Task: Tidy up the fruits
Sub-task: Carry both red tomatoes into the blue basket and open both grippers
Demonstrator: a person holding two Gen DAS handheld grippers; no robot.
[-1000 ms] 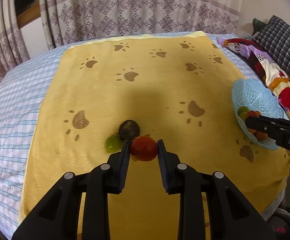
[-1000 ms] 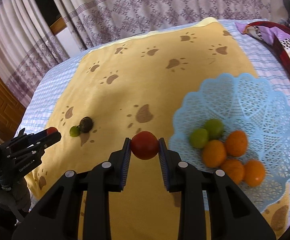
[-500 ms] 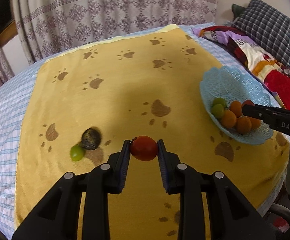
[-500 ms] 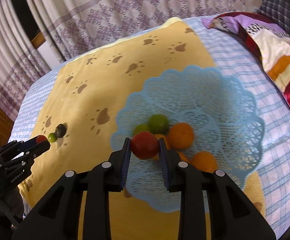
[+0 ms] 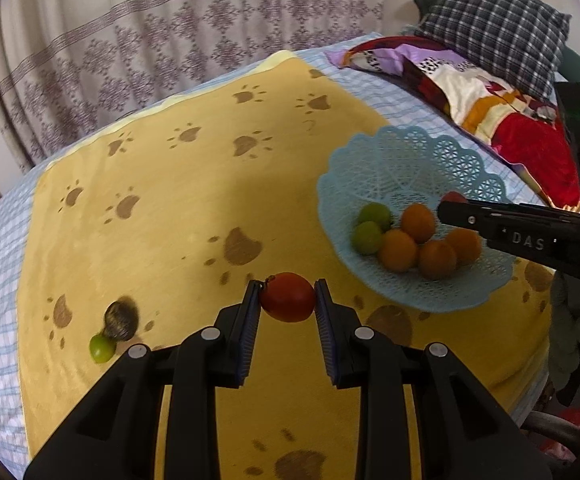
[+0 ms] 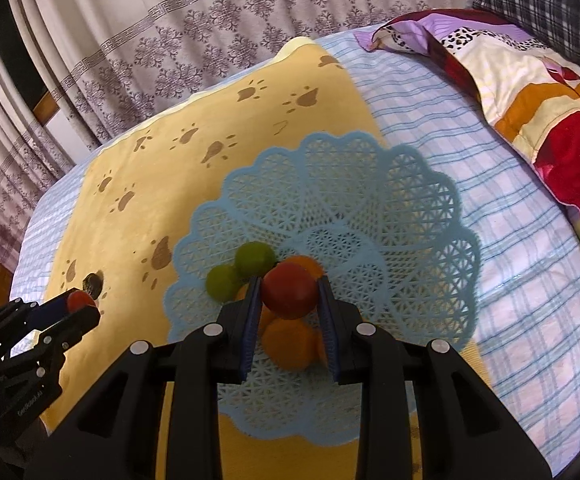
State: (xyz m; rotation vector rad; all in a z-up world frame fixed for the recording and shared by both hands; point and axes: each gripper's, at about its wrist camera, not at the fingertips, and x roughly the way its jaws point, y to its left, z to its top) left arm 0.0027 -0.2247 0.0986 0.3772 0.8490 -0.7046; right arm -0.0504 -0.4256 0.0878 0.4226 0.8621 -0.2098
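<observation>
Bed with yellow paw-print blanket (image 5: 193, 216) carries a pale blue lattice plastic basket (image 5: 418, 160), already holding four orange and two green fruits; right claw (image 6: 289, 300), clenched on a red tomato (image 6: 289, 290), hangs over that pile, release not yet done; left claw (image 5: 287, 306) grips a second red tomato (image 5: 287, 297) short of the basket; left view alone shows clearly what's left: dark round fruit (image 5: 119, 318) touching small green fruit (image 5: 101, 347).

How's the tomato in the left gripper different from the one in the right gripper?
The left tomato hangs over the yellow blanket, short of the blue basket; the right tomato is above the basket's oranges. The left shows a stem end; the right doesn't. Both are red and clamped between jaws.
</observation>
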